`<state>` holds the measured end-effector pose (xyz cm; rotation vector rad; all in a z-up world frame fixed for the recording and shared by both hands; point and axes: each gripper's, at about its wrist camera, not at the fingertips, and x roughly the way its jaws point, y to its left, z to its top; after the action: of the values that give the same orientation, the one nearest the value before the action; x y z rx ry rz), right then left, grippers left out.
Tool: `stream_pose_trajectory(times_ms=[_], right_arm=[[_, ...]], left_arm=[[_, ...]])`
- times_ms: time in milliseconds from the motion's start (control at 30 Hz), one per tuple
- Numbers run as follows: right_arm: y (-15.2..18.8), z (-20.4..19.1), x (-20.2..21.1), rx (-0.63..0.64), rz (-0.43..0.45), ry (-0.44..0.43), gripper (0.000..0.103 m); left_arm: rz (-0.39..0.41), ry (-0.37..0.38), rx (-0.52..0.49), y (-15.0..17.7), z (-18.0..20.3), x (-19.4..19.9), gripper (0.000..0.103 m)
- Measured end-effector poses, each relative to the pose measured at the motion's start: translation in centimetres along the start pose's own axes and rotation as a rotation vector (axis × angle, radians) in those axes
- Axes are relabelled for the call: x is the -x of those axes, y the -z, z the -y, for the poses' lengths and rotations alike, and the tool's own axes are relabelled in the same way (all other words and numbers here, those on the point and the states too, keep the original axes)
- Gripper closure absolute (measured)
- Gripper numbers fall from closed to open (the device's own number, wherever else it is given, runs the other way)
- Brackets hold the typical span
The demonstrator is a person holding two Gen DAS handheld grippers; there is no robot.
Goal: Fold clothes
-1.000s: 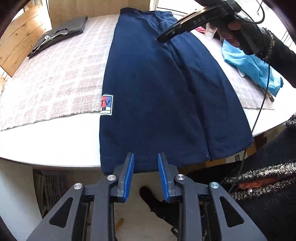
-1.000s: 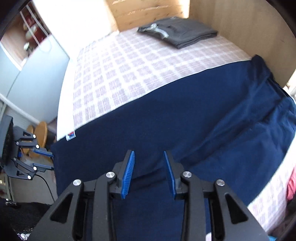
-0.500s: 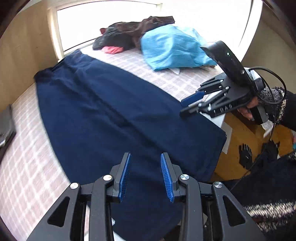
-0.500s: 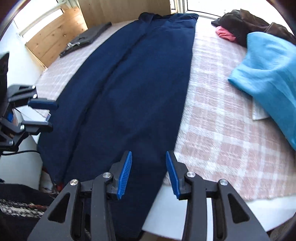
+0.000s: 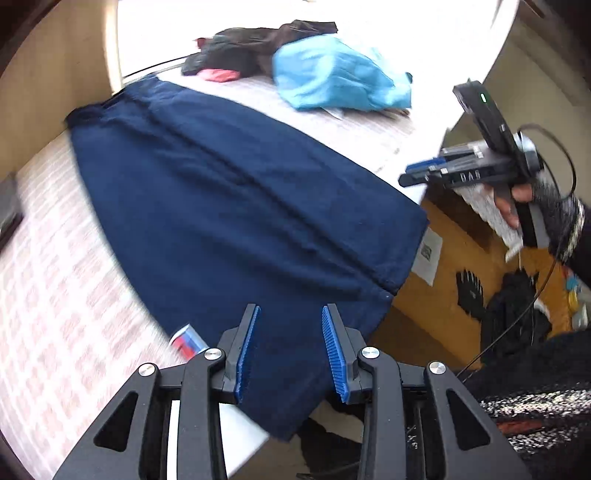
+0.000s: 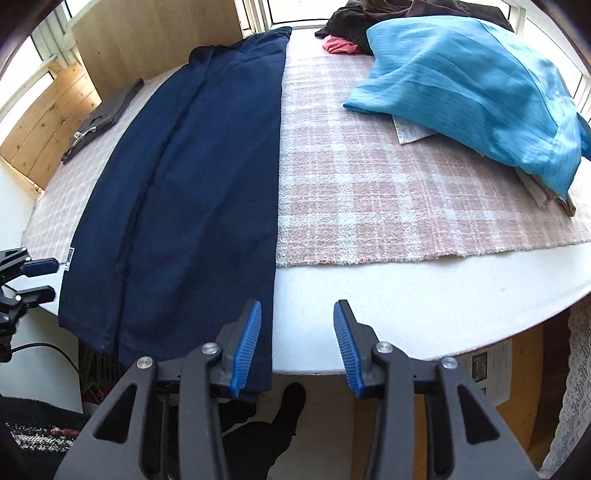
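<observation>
The trousers [image 6: 192, 184], dark navy, lie stretched flat along the counter [image 6: 406, 295], waistband far off toward 12 o'clock and the leg ends hanging over the near rim at 6 o'clock. They rest partly on a pink checked cloth [image 6: 388, 192].

A second ago the right tool [image 6: 297, 343] was over the middle of the fabric; it has since swung back to the near rim and now sits just beside the trousers' right edge. Its jaws stand wide apart with nothing between them, one blue pad over the hem corner and the other over bare counter. The left tool [image 5: 290, 345] has moved too, from below the hem to above the lower leg near the small label [image 5: 186, 338]. It also gapes, holding nothing.

Both tools thus flank the leg ends, which reads as lining up for a grip on the hem so the trousers can be folded up toward the waistband. No fold has been made yet.

At 1 o'clock a blue garment [image 6: 472, 85] is heaped with darker clothes [image 6: 369, 22] behind it. A folded grey piece [image 6: 107, 110] waits at 10 o'clock.
</observation>
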<state>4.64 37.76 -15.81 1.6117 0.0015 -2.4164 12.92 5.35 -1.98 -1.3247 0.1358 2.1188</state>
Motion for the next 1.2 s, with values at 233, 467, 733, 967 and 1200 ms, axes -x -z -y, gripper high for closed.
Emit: stream_pose_trajectory(times_ms=[233, 467, 733, 967, 1200], right_arm=[[0.1, 0.9, -1.0, 0.033, -0.016, -0.079, 0.061], [-0.1, 1.0, -0.6, 0.146, -0.01, -0.097, 0.061], [0.4, 0.6, 0.4, 0.191, 0.028, -0.141, 0.058], [0.2, 1.5, 0.1, 0.127, -0.008, -0.236, 0.095], [0.7, 1.6, 0.7, 0.123, -0.009, -0.242, 0.064]], left_arm=[[0.02, -0.066, 0.331, 3.5, -3.3, 0.1, 0.059], [-0.007, -0.141, 0.388, 3.3, -1.9, -2.6, 0.059], [-0.038, -0.19, 0.311, 3.0, 0.0, -3.6, 0.098], [-0.028, -0.183, 0.293, 3.1, 0.2, -2.8, 0.1], [-0.033, -0.147, 0.363, 3.6, -0.4, -3.3, 0.098]])
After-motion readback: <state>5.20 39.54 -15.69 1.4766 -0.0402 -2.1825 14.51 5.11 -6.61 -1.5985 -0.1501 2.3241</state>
